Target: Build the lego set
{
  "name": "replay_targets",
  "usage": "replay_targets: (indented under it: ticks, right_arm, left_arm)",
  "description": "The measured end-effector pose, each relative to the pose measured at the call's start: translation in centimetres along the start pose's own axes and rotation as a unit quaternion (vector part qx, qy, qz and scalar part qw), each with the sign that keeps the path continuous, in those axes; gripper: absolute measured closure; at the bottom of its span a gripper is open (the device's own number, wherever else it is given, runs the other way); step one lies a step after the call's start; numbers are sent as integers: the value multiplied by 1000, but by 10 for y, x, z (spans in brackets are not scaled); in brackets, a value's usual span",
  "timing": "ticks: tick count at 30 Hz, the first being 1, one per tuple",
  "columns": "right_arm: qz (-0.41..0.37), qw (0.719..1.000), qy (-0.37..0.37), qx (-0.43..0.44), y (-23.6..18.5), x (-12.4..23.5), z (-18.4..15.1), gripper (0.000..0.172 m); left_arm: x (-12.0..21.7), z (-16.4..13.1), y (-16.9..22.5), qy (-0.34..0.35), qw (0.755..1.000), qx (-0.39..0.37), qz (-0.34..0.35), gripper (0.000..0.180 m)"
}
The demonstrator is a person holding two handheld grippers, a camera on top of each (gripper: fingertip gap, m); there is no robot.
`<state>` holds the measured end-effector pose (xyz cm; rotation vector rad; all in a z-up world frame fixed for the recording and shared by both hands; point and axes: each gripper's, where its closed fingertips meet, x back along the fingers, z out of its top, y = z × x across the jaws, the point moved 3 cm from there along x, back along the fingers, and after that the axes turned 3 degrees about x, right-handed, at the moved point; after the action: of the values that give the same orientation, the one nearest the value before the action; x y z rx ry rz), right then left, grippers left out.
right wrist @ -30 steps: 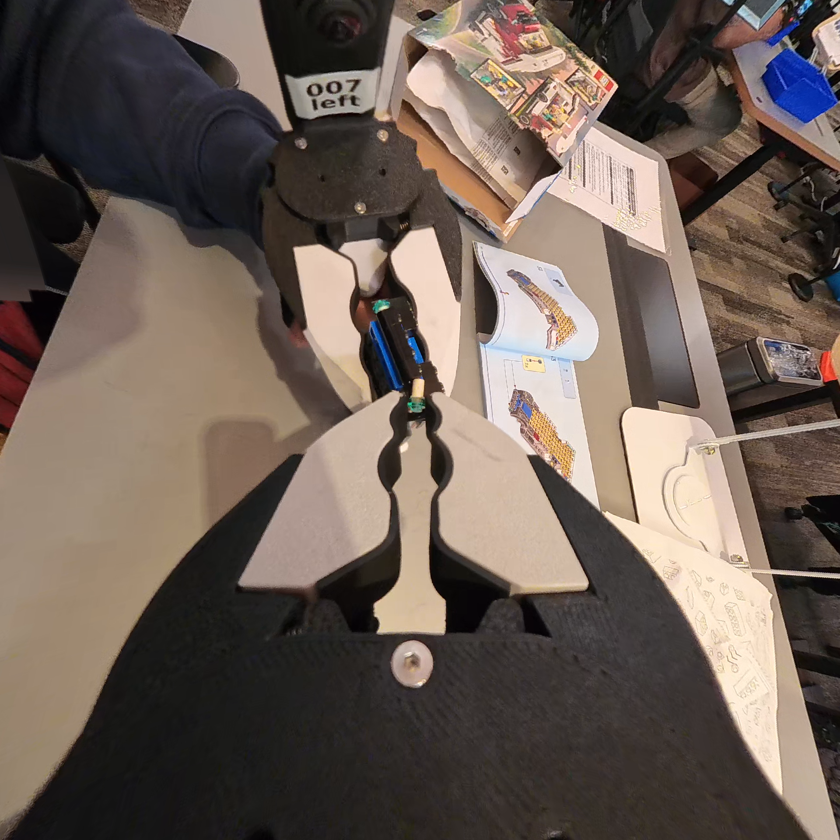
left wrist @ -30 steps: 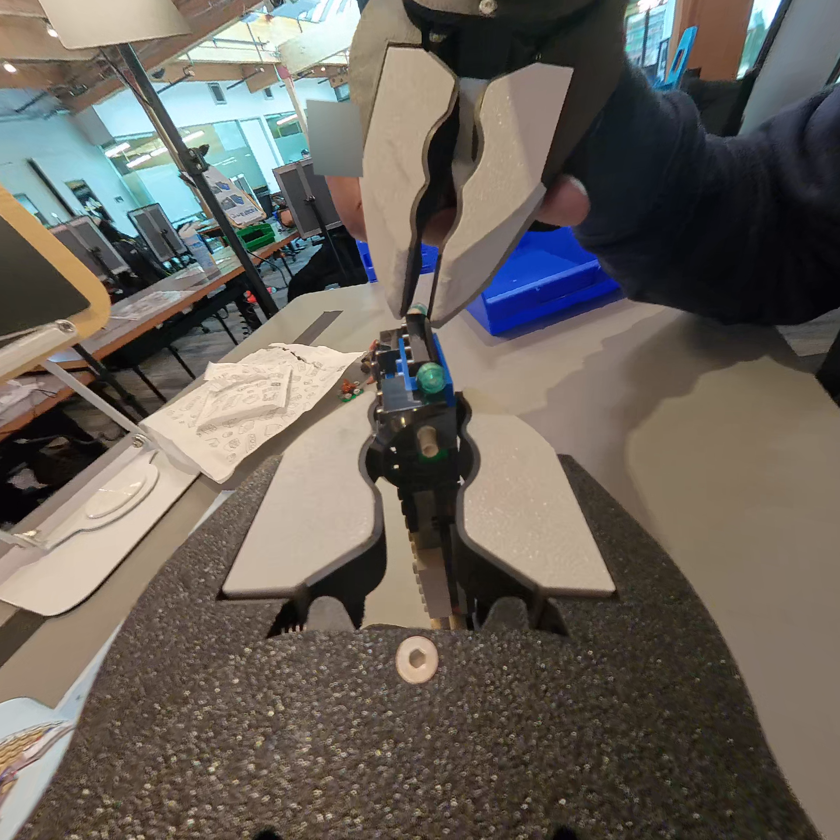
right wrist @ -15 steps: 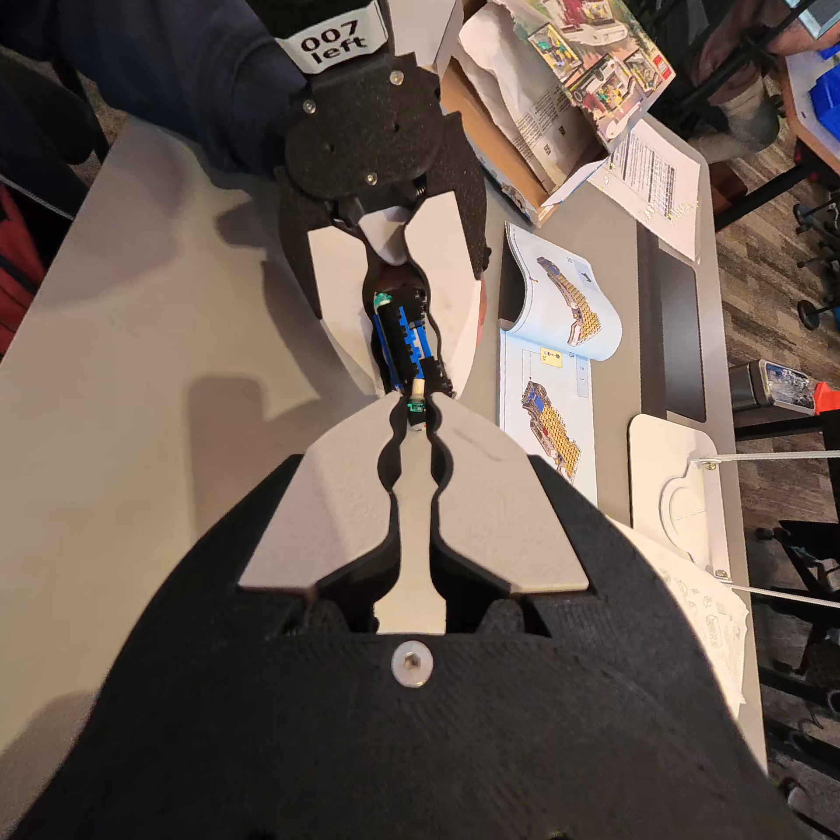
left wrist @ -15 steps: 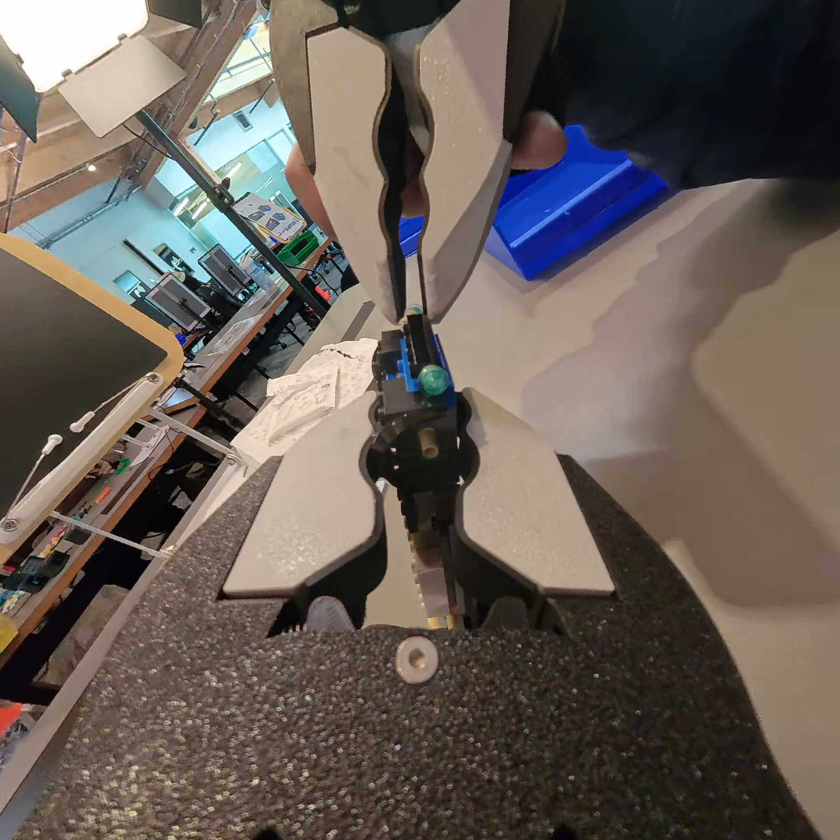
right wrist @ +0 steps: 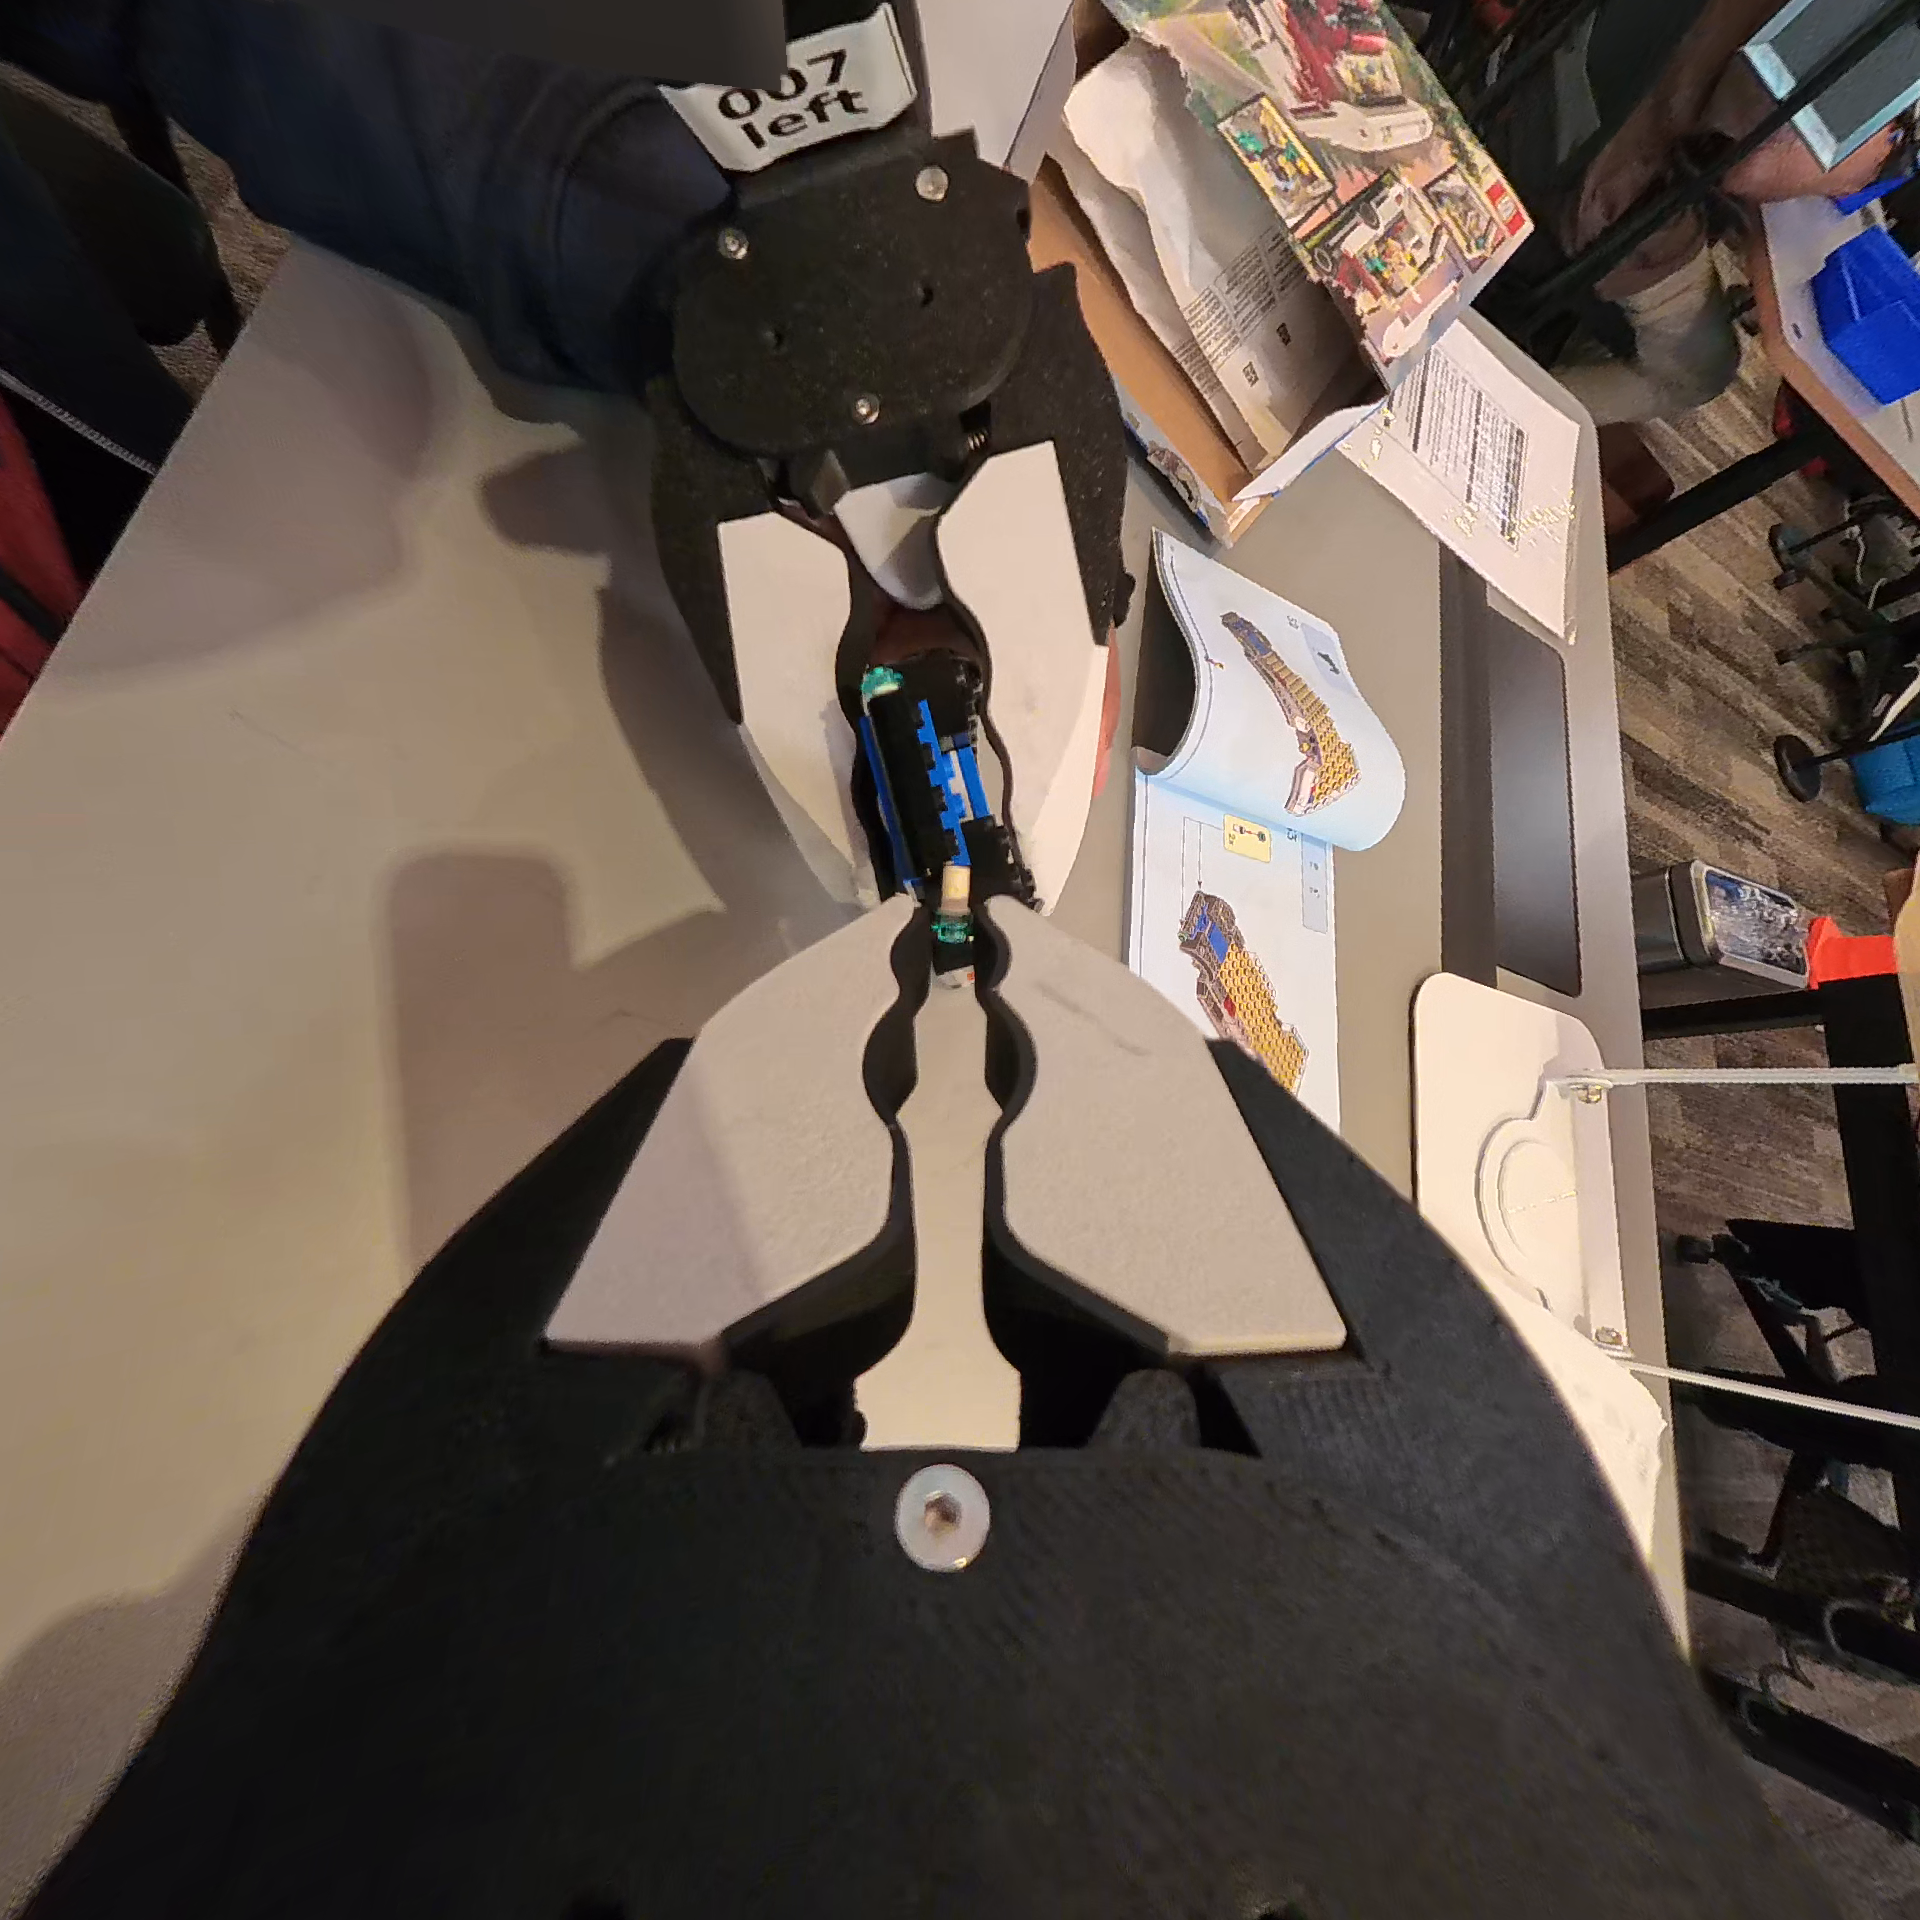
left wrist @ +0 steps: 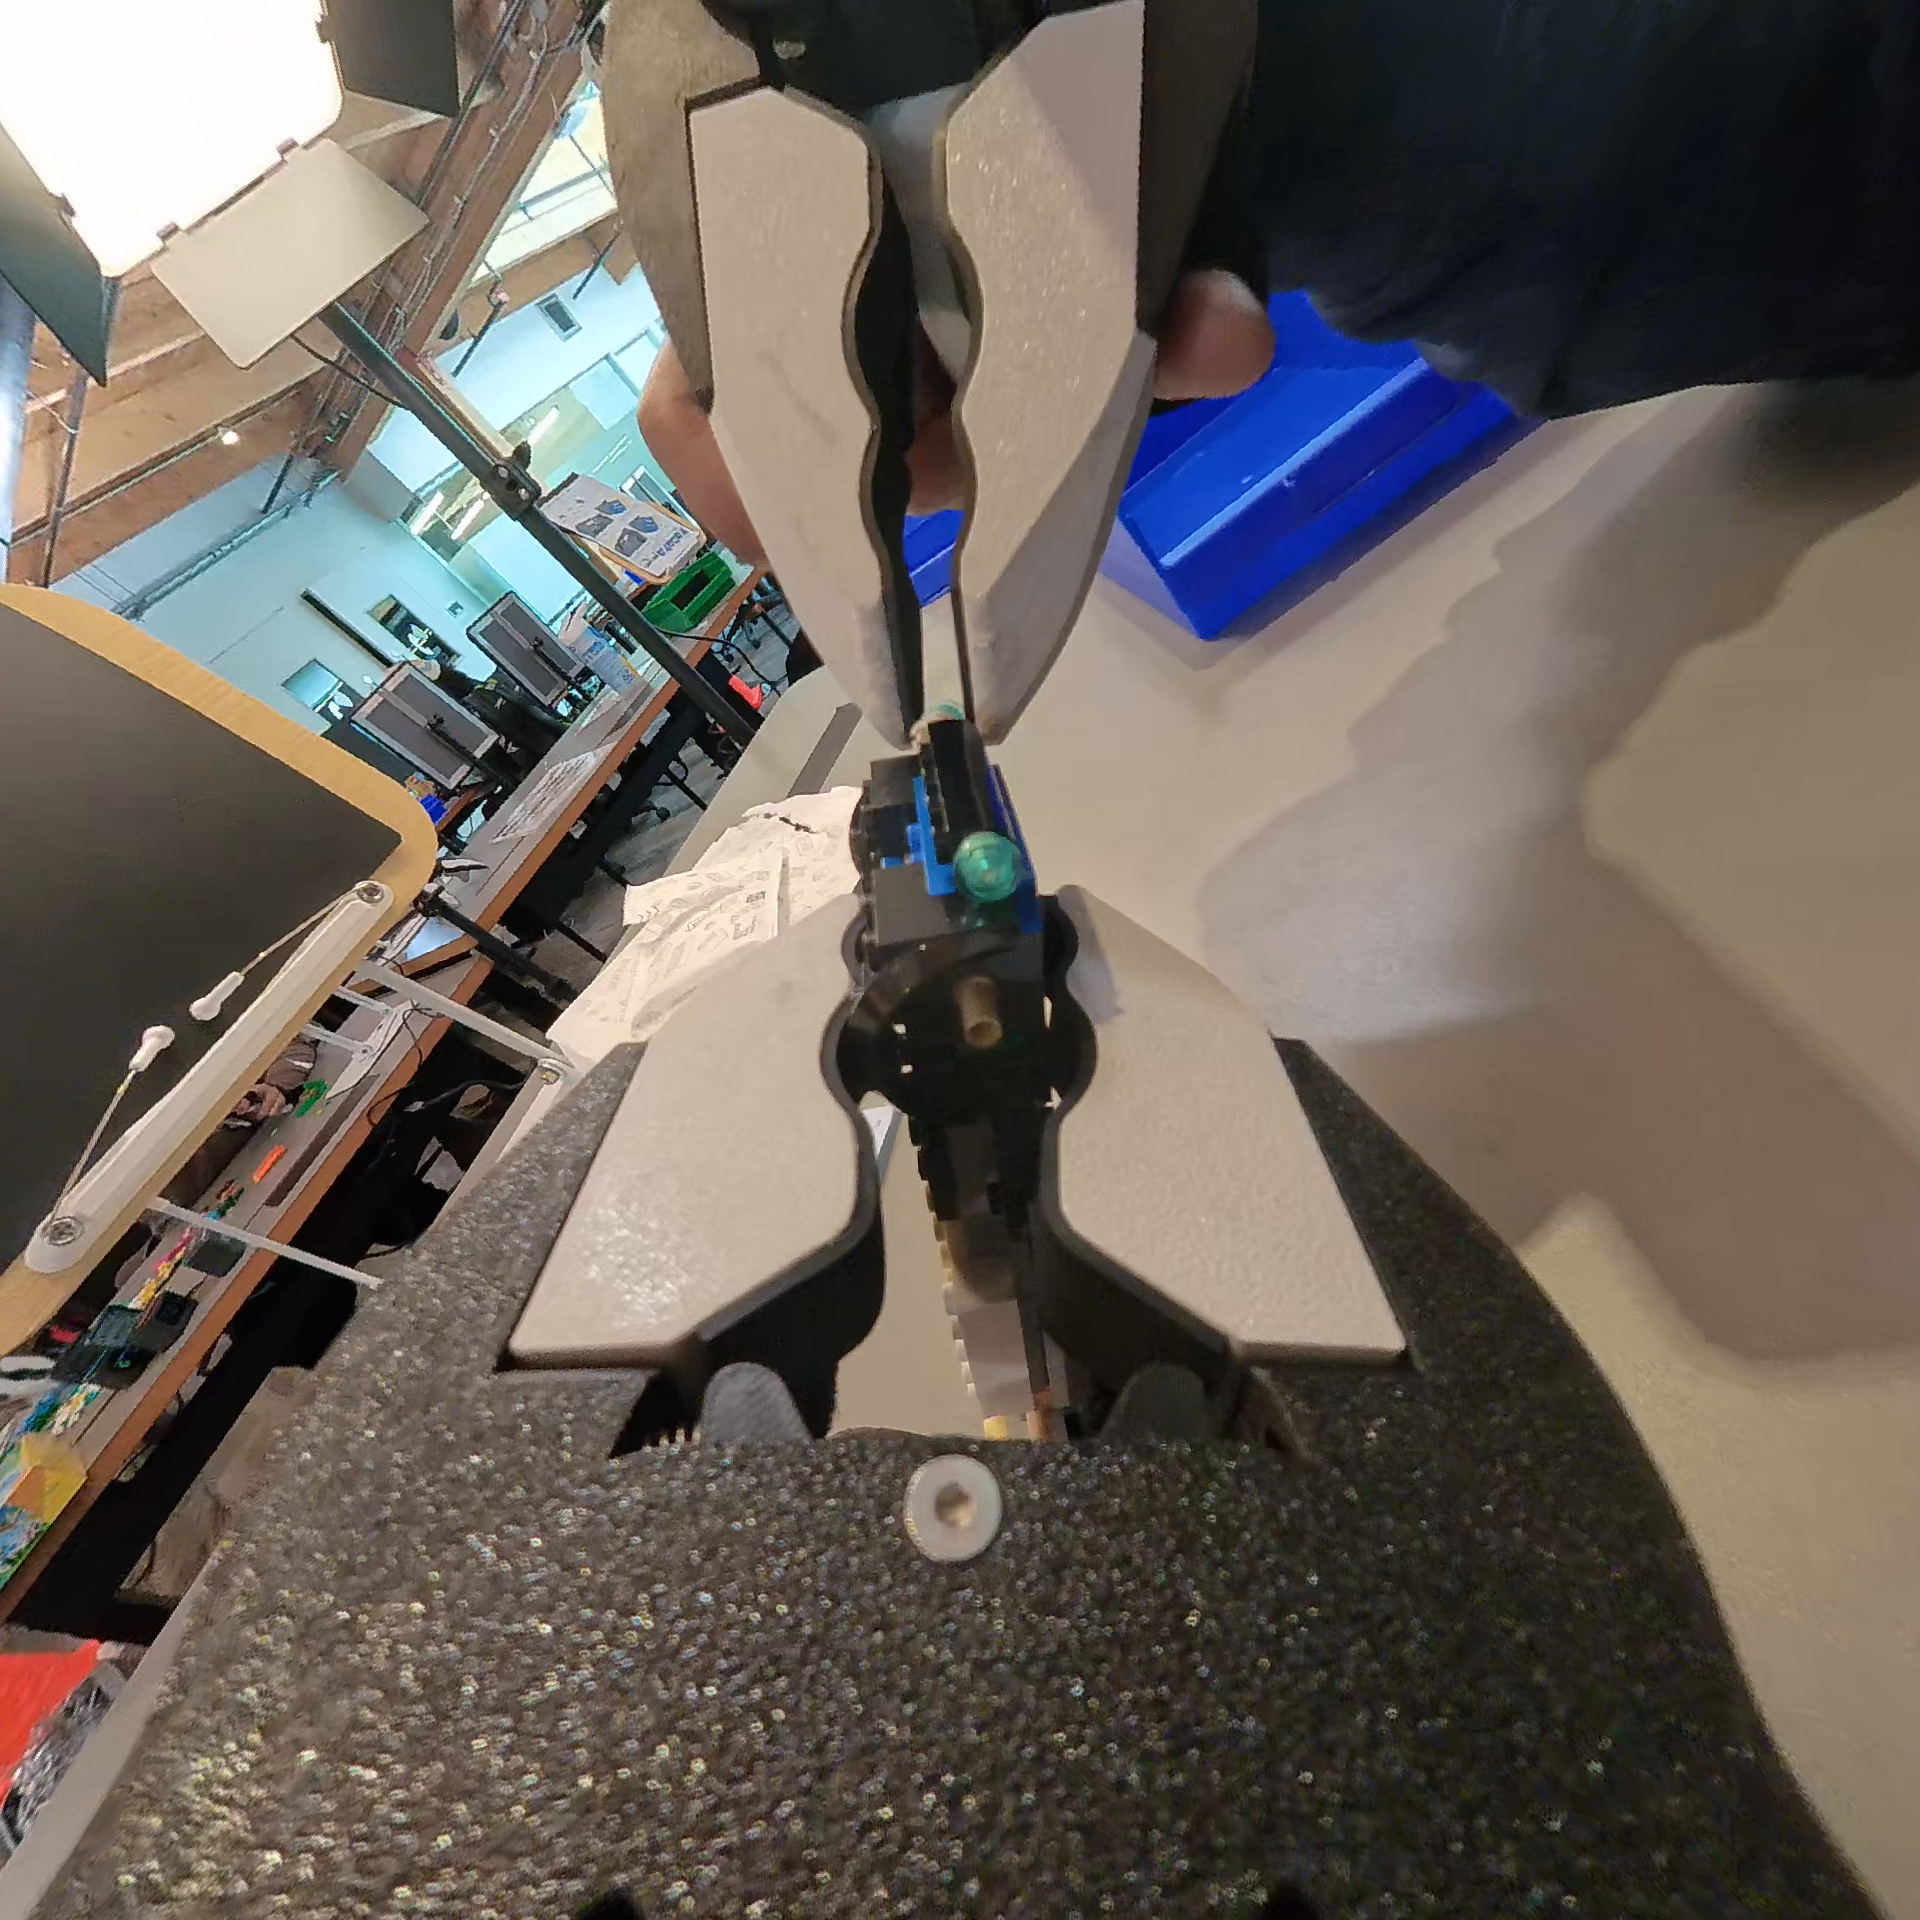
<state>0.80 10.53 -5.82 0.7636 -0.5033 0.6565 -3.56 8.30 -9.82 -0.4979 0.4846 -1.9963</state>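
Note:
My left gripper (left wrist: 956,935) is shut on a black and blue brick assembly (left wrist: 935,862) and holds it above the grey table (left wrist: 1455,831). A teal round stud (left wrist: 982,868) sits on the near end of the assembly. My right gripper (right wrist: 951,925) meets the assembly's far end head-on and is shut on a small teal piece (right wrist: 948,925) at the tip of a cream peg. In the right wrist view the left gripper (right wrist: 914,727) holds the assembly (right wrist: 925,790) lengthwise. In the left wrist view the right gripper (left wrist: 940,717) comes down from above.
A blue bin (left wrist: 1299,468) lies on the table beyond the grippers. An open instruction booklet (right wrist: 1247,831), a torn cardboard box (right wrist: 1247,260) and a printed sheet (right wrist: 1475,457) lie to the right. A crumpled paper sheet (left wrist: 717,904) lies at the table's left edge. The grippers are tip to tip, or close to it.
Both grippers have swung and tilted together over the table, staying joined at the assembly. Neither grasp has changed.

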Motion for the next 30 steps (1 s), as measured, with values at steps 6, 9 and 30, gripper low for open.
replay_targets:
  ticks: [6, 9, 30]
  right_arm:
    - [-2, 1000, -12, 25, -3, 2, 2, 165]
    - [-7, 999, -30, 43, -5, 2, 0, 164]
    - [-26, 994, -75, 71, -6, -1, -6, 164]
  left_arm:
    - [1, 2, 2, 14, 1000, 15, -18, 152]
    - [0, 2, 3, 14, 1000, 20, -20, 152]
    - [-1, -2, -3, -7, 1000, 24, -3, 151]
